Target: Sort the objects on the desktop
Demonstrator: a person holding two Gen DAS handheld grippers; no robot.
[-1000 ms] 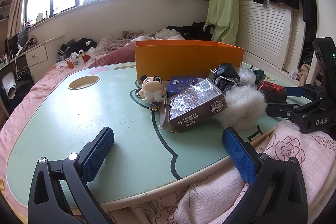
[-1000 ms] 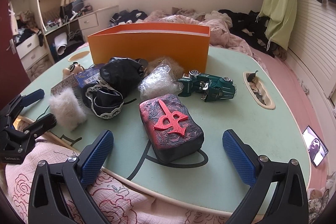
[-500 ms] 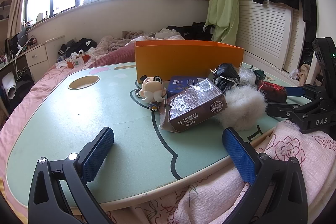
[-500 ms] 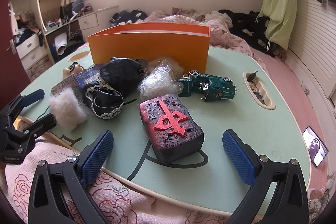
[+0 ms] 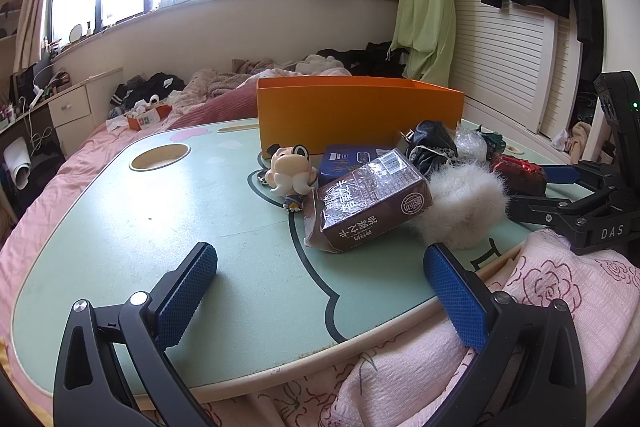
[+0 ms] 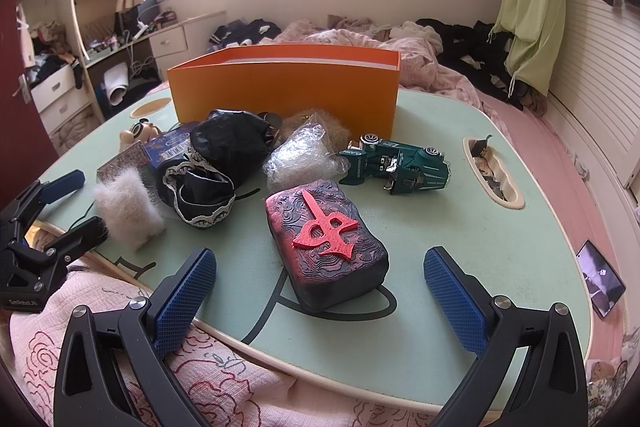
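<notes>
An orange box stands at the back of the pale green table. In front of it lie a brown carton, a small figurine, a blue tin, a white fur puff, a black lace-trimmed pouch, a clear plastic wad, a green toy car and a dark block with a red symbol. My left gripper is open over the table's near edge, short of the carton. My right gripper is open, just short of the block.
The table sits on a bed with pink rose-patterned bedding. A round cup hole lies at the table's back left and an oblong tray slot with small items at its right. A phone lies on the bedding beyond the right edge.
</notes>
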